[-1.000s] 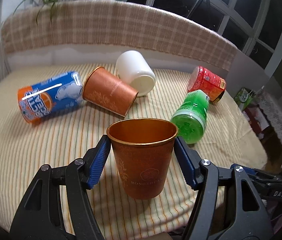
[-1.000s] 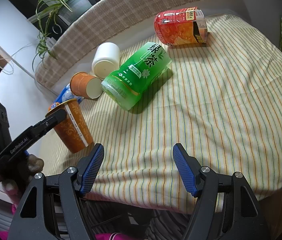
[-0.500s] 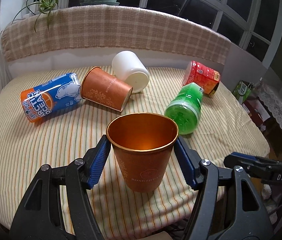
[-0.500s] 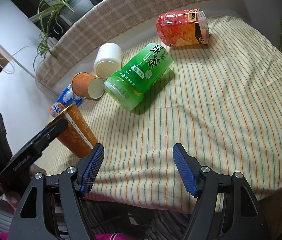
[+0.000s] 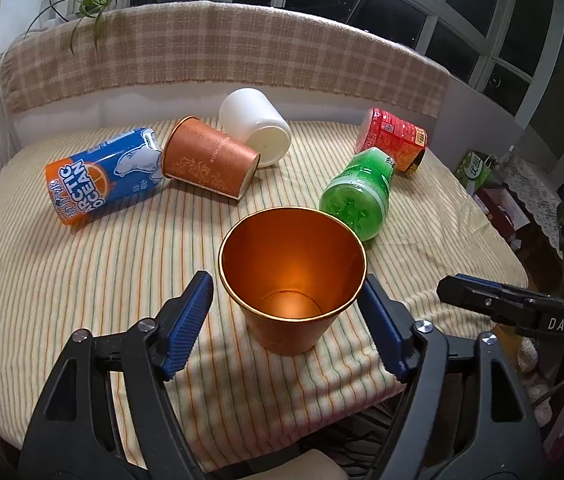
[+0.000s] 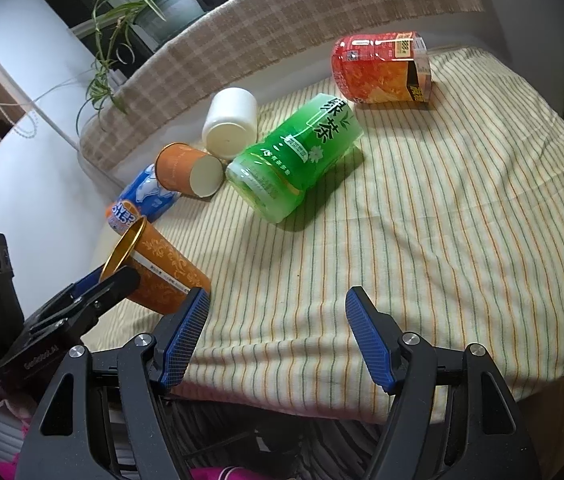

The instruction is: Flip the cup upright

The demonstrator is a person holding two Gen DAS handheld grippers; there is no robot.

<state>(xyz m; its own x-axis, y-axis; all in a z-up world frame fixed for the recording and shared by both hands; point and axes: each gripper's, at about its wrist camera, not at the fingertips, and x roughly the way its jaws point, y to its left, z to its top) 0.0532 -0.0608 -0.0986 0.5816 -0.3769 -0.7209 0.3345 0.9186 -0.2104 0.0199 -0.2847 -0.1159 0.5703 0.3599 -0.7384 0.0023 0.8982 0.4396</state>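
An orange cup with a gold rim (image 5: 292,280) stands mouth up on the striped cloth near the table's front edge. My left gripper (image 5: 286,322) straddles it with the jaws apart; a gap shows at the left finger and the right pad lies near the rim. From the right wrist view the cup (image 6: 159,266) looks tilted, with the left gripper's finger (image 6: 93,300) beside its rim. My right gripper (image 6: 275,338) is open and empty over the front of the table. A second orange cup (image 5: 207,158) lies on its side further back.
Lying on the cloth: a blue can (image 5: 101,174), a white cup (image 5: 255,126), a green bottle (image 5: 358,194) and a red can (image 5: 392,144). A padded plaid backrest (image 5: 201,52) runs behind. The right gripper's body (image 5: 522,312) sits at the table's right edge.
The left gripper's jaws have opened away from the orange cup. The left wrist view has risen and pulled back, so I now look down into the cup. The right gripper has hardly moved.
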